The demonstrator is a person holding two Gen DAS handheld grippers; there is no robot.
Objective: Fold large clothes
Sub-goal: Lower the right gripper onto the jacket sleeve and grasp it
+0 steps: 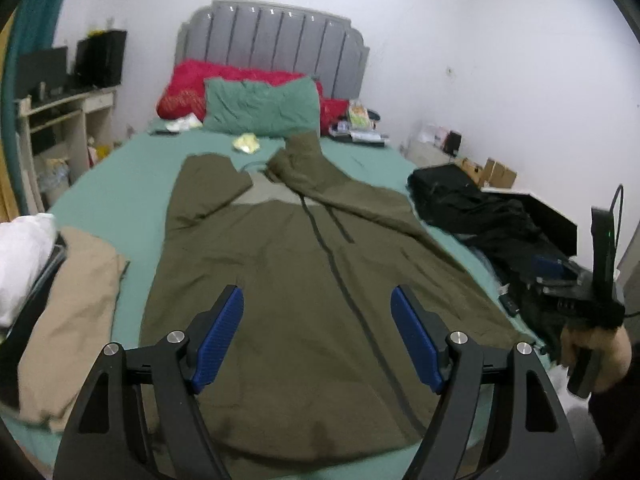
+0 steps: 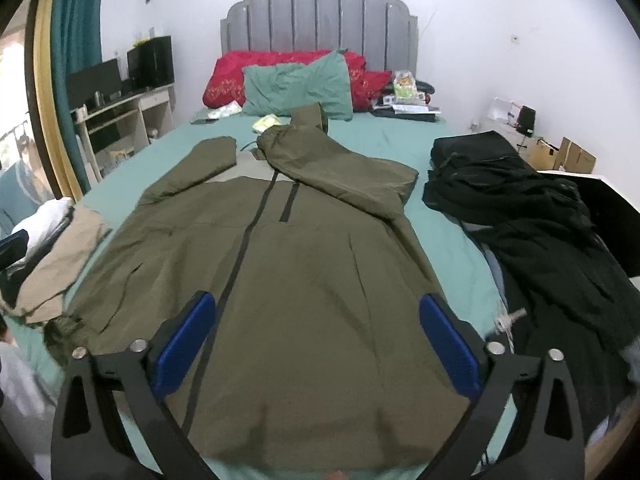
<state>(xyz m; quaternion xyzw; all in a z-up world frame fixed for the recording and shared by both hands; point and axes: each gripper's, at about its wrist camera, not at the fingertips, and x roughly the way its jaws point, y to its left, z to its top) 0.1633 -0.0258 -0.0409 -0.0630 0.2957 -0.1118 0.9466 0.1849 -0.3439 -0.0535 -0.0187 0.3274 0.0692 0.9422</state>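
Observation:
An olive-green hooded jacket (image 1: pixel 288 264) lies front up on the teal bed sheet (image 1: pixel 120 172), zipper running up the middle, both sleeves folded in toward the chest and the hood toward the pillows. It also shows in the right wrist view (image 2: pixel 312 264). My left gripper (image 1: pixel 318 300) is open and empty above the jacket's hem. My right gripper (image 2: pixel 318 308) is open and empty above the hem too. In the left wrist view the right gripper's body (image 1: pixel 600 292) shows in a hand at the far right, off the bed's edge.
A tan garment (image 1: pixel 68 320) and white cloth (image 1: pixel 24 248) lie left of the jacket. A black clothes pile (image 2: pixel 532 216) lies on the right. A green pillow (image 2: pixel 300 84), red bedding (image 2: pixel 232 76) and small clutter sit by the grey headboard (image 2: pixel 320 16). A desk (image 2: pixel 120 108) stands at left.

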